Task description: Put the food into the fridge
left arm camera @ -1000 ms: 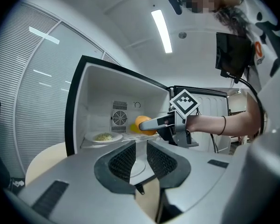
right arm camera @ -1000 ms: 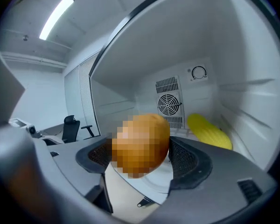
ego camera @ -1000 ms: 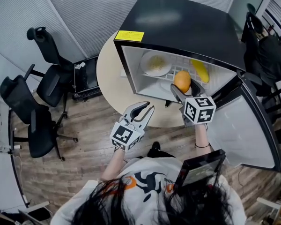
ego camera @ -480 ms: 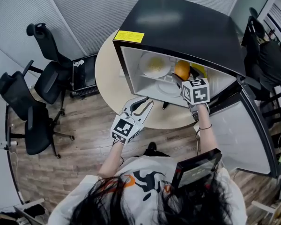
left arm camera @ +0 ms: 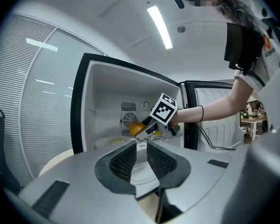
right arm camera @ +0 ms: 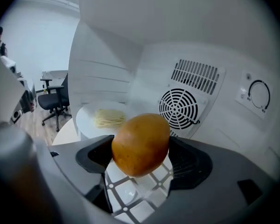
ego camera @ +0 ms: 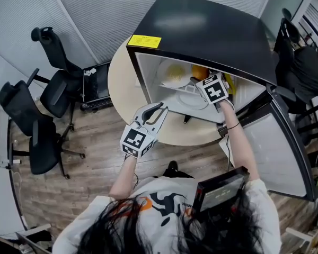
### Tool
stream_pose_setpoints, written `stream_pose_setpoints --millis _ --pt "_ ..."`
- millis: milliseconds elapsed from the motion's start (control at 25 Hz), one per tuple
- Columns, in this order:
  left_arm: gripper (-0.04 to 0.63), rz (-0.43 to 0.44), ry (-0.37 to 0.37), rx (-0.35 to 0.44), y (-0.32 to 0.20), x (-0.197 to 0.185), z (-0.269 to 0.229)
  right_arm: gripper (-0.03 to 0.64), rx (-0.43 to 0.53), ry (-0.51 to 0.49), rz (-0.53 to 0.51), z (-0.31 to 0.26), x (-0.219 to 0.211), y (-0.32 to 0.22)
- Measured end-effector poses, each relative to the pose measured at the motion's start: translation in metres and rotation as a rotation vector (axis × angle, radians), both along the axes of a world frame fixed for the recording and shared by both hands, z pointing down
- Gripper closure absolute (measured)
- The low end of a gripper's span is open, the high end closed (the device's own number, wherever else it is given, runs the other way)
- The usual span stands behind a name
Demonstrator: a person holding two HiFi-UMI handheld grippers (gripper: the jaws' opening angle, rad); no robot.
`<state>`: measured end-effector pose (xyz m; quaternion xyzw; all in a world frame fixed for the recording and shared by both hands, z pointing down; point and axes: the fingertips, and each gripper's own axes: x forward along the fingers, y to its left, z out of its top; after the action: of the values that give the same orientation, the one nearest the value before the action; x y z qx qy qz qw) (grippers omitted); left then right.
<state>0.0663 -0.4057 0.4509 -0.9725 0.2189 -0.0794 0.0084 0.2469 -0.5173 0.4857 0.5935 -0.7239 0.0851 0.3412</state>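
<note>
Orange (right arm camera: 141, 144): round, with speckled skin. It is pinched at both sides by the right claw (right arm camera: 140, 155) inside the fridge (ego camera: 201, 25), just above the wire shelf (right arm camera: 130, 190) and in front of the fan grille (right arm camera: 179, 107).
Right claw: clenched on the orange and reaching in through the open front. Its marker cube shows black-and-white squares and no letters.
Left claw (left arm camera: 141, 146): the pads are a narrow gap apart with nothing between them. It hangs outside the fridge, over the edge of the round counter (ego camera: 119, 83), and points at the opening.
Fridge: black top and frame, white inside, standing on the counter. The door (ego camera: 275, 147) is swung wide to the person's right.
Sticker (ego camera: 144, 41): yellow, on the front corner of the fridge top. Its print is too small to read.
Plate of noodles (right arm camera: 102, 118): white, on the shelf left of the orange and apart from it.
Second plate (ego camera: 186, 100): white and bare, nearer the opening.
Dial (right arm camera: 259, 94): on the back wall, right of the grille. No figures are legible.
Chairs (ego camera: 53, 94): two black office chairs on the wood floor, apart from the counter.
</note>
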Motion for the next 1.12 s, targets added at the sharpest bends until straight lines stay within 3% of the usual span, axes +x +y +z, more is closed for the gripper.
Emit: stream_pose_setpoints --millis 240,1120 --pt "0.524 -0.008 -0.002 0.001 0.001 -0.002 -0.003 0.252 -0.022 0.096 -0.016 0.001 0.011 -0.009" --pt "0.525 -0.03 0.012 0.003 0.011 -0.011 -0.007 0.252 0.044 0.14 0.032 -0.003 0.015 -0.012"
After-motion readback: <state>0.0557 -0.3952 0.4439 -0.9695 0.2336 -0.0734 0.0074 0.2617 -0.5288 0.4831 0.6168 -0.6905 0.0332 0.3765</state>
